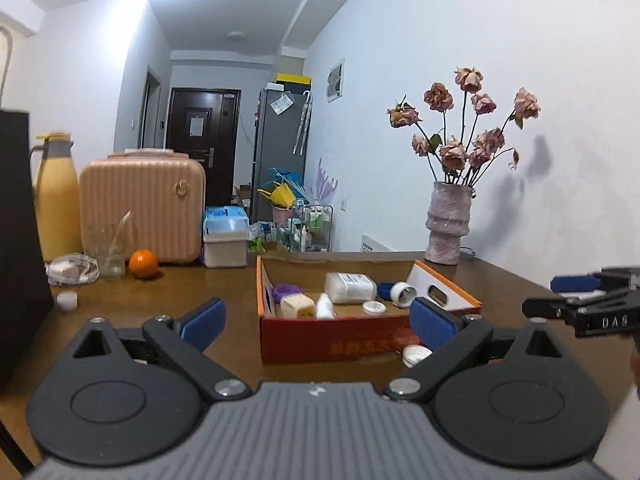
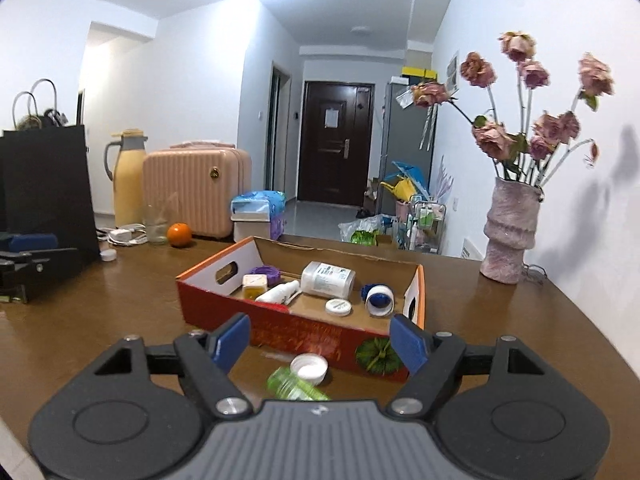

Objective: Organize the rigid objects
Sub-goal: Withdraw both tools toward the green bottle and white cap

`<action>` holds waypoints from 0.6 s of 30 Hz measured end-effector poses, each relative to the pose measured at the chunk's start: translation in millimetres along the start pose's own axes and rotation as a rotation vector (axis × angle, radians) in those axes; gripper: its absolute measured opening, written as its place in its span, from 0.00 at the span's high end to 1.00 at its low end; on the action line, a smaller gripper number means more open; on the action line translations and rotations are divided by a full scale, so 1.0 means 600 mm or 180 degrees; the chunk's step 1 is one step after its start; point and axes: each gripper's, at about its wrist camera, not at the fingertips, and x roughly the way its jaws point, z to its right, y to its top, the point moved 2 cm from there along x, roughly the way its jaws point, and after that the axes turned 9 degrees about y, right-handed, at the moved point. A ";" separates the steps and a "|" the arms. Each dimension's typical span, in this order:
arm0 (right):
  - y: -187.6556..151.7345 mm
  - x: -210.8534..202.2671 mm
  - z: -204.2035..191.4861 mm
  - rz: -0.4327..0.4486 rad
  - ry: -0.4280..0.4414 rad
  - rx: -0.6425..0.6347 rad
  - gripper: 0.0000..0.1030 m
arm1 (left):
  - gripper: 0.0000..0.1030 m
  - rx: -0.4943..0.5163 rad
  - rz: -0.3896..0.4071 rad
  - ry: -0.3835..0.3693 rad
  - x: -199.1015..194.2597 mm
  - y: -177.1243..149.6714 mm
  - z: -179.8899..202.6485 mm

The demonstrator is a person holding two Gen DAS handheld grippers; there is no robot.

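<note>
The tabletop (image 2: 100, 320) is brown wood, and the landmark on it is an open red box (image 2: 296, 332) with orange-edged white flaps. Behind the box to the left stand a pink case (image 2: 188, 192), a yellow jug (image 2: 128, 184) and an orange (image 2: 179, 235); behind it to the right stands a vase (image 2: 508, 232) of dried roses.

Inside the box lie a large white bottle (image 2: 327, 279) on its side, a small white spray bottle (image 2: 277, 293), a cream cube (image 2: 253, 285), a purple ring (image 2: 264, 272), a blue-and-white roll (image 2: 379, 300) and a white lid (image 2: 338, 306).

Just in front of the box, on the bare wood, lie a green bottle (image 2: 290, 387) (blurred, tipped over) and a white cap (image 2: 308, 367) touching it.

The right tongs (image 2: 319, 342) are spread, nothing pinched, the green bottle and cap low between the blue pads. The left tongs (image 1: 318, 322) are spread wide and empty, facing the box.
</note>
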 end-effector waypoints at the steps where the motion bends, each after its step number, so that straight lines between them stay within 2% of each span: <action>1: -0.010 -0.013 -0.008 0.0013 -0.0010 0.0011 0.24 | 0.02 -0.0015 -0.0003 -0.0005 -0.011 -0.006 0.001; 6: -0.072 -0.083 -0.037 0.0150 -0.0055 0.0184 0.22 | 0.00 -0.0037 -0.0047 -0.0033 -0.066 -0.044 0.004; 9: -0.103 -0.109 -0.043 0.0169 -0.0082 0.0339 0.21 | 0.00 0.0063 -0.0104 -0.0092 -0.082 -0.061 0.012; 14: -0.134 -0.127 -0.046 0.0109 -0.0175 0.0387 0.21 | 0.00 0.0132 -0.0164 -0.0164 -0.080 -0.071 0.029; 18: -0.141 -0.116 -0.041 0.0061 -0.0192 0.0366 0.21 | 0.00 0.0190 -0.0213 -0.0200 -0.066 -0.076 0.044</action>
